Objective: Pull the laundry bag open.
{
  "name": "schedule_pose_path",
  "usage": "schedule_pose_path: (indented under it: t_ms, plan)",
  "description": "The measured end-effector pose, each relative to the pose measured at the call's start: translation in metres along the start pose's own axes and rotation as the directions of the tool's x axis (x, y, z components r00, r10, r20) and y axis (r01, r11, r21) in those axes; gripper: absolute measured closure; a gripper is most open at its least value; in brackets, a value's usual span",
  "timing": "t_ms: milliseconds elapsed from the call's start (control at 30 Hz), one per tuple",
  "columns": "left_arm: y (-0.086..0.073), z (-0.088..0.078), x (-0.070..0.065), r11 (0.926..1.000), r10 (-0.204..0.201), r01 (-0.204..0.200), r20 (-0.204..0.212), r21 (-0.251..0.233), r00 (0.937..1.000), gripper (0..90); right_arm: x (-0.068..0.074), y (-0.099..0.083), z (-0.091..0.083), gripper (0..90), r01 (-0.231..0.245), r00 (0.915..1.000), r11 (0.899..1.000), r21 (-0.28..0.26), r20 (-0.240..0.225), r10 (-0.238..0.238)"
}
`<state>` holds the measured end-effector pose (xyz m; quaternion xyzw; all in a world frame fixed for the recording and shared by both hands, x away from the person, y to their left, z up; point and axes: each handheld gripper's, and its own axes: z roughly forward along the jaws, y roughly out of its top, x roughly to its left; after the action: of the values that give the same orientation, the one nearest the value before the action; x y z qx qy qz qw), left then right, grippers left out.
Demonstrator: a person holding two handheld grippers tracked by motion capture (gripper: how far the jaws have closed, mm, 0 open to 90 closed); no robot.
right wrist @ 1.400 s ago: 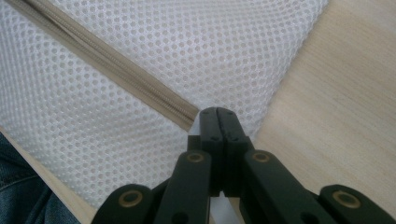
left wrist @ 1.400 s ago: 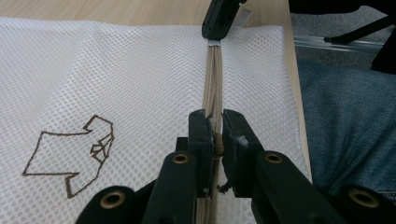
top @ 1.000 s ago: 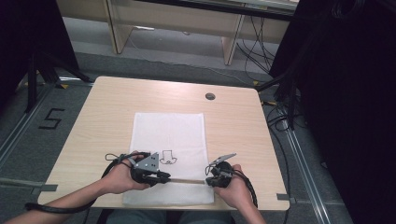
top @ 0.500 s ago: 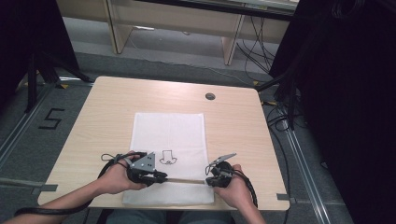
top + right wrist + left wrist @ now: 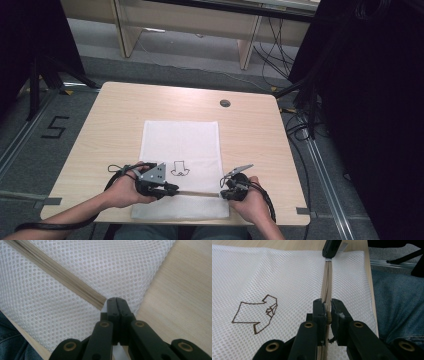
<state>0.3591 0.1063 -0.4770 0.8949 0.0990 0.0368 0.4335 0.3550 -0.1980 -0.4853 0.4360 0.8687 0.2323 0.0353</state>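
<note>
My bag was white open mesh cloth with a woven tan zipper and brown stitched outline. My jaws were matt black plastic with brass-coloured rivets. The table was pale, smooth wood grain.

My high view looks down and forward on the whole desk. My two gripper views sit very near the surface, looking along their jaws; all three share the white mesh bag and its zipper.
</note>
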Motion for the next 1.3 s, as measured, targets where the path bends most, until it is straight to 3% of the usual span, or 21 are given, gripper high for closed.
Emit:
schedule_pose_path:
  t_ms: [67, 167, 567, 667, 700, 767, 800, 1167, 1300]
  plan:
    - [-0.001, -0.002, 0.000, 0.9998, -0.018, 0.018, -0.002, -0.010, 0.9998, 82.1, -0.001, 0.000, 0.001, 90.0, 0.022, 0.9997, 1.000, -0.013, 0.005, -0.022]
    - [-0.006, -0.006, 0.001, 0.9996, -0.026, 0.026, 0.001, -0.001, 0.9996, 82.0, 0.000, 0.000, 0.000, 90.0, 0.002, 1.0000, 1.000, -0.002, 0.001, -0.002]
    - [-0.008, -0.007, 0.001, 0.9994, -0.033, 0.033, -0.005, -0.008, 0.9994, 82.0, -0.001, 0.000, 0.000, 90.0, 0.003, 1.0000, 1.000, -0.003, 0.001, -0.003]
    - [-0.007, -0.010, 0.002, 0.9999, -0.010, 0.010, -0.012, 0.006, 0.9999, 82.0, 0.000, 0.000, 0.000, 90.0, -0.002, 1.0000, 1.000, -0.001, -0.002, 0.002]
    - [-0.007, -0.010, 0.001, 0.9995, -0.029, 0.029, -0.002, -0.008, 0.9996, 82.0, 0.000, 0.000, 0.000, 90.0, 0.000, 1.0000, 1.000, -0.003, 0.000, 0.000]
    - [-0.007, -0.012, 0.002, 0.9998, -0.019, 0.019, -0.014, -0.001, 0.9997, 82.0, 0.000, 0.000, 0.000, 90.0, 0.006, 1.0000, 1.000, -0.004, 0.003, -0.006]
    - [-0.008, -0.012, 0.001, 0.9990, -0.040, 0.040, -0.013, -0.021, 0.9991, 82.0, 0.000, 0.000, 0.000, 90.0, 0.005, 1.0000, 1.000, -0.004, 0.004, -0.005]
    - [-0.012, -0.015, 0.003, 0.9995, -0.032, 0.032, -0.022, 0.000, 0.9992, 82.0, -0.001, 0.000, 0.001, 90.0, 0.023, 0.9997, 1.000, -0.016, 0.010, -0.023]
    - [-0.014, -0.019, 0.004, 0.9984, -0.055, 0.054, -0.025, -0.017, 0.9982, 82.0, -0.001, 0.000, 0.001, 90.0, 0.023, 0.9997, 1.000, -0.015, 0.009, -0.023]
